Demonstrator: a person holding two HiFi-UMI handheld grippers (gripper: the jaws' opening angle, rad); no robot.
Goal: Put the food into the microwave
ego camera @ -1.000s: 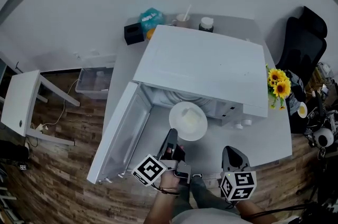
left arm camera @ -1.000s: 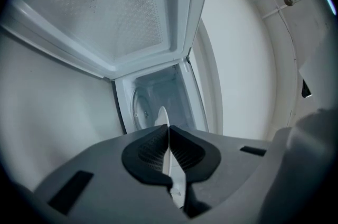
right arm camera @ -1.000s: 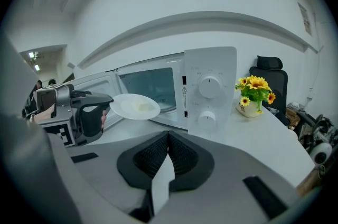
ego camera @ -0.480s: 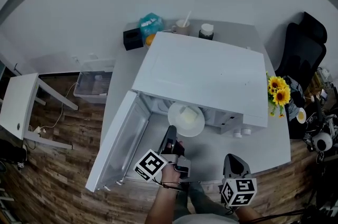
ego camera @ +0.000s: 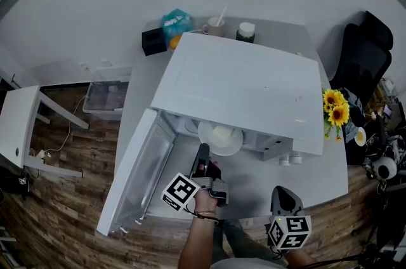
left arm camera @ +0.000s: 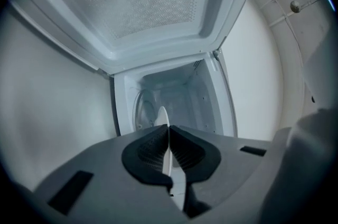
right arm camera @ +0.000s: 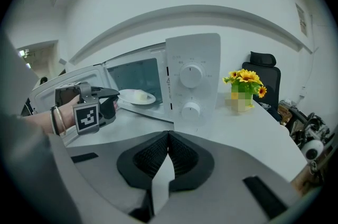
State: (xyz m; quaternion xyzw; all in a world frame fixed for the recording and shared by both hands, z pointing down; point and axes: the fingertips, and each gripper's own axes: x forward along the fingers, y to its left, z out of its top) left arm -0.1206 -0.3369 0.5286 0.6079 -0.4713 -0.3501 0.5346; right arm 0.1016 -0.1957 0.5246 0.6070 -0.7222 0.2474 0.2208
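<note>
A white plate [ego camera: 222,139] with a pale lump of food [ego camera: 221,132] sits half inside the mouth of the white microwave [ego camera: 247,90]. The microwave's door [ego camera: 136,176] hangs open to the left. My left gripper [ego camera: 202,150] is shut on the plate's near rim. In the left gripper view the plate [left arm camera: 162,118] shows edge-on between the pads, in front of the cavity [left arm camera: 177,99]. In the right gripper view the plate [right arm camera: 136,97] rests at the door sill, with the left gripper [right arm camera: 112,97] on it. My right gripper [ego camera: 281,193] hangs back at the table's front edge, shut and empty [right arm camera: 168,136].
Sunflowers [ego camera: 335,106] stand right of the microwave, beside its dials [right arm camera: 190,76]. Behind it are a cup with a straw [ego camera: 216,25], a jar [ego camera: 246,31], a teal pack [ego camera: 175,23] and a black box [ego camera: 152,40]. A black chair [ego camera: 365,55] is at right, a white side table [ego camera: 16,128] at left.
My left gripper has carried the plate forward from the table in front of the microwave into its opening. The right gripper has stayed at the table's front edge.
</note>
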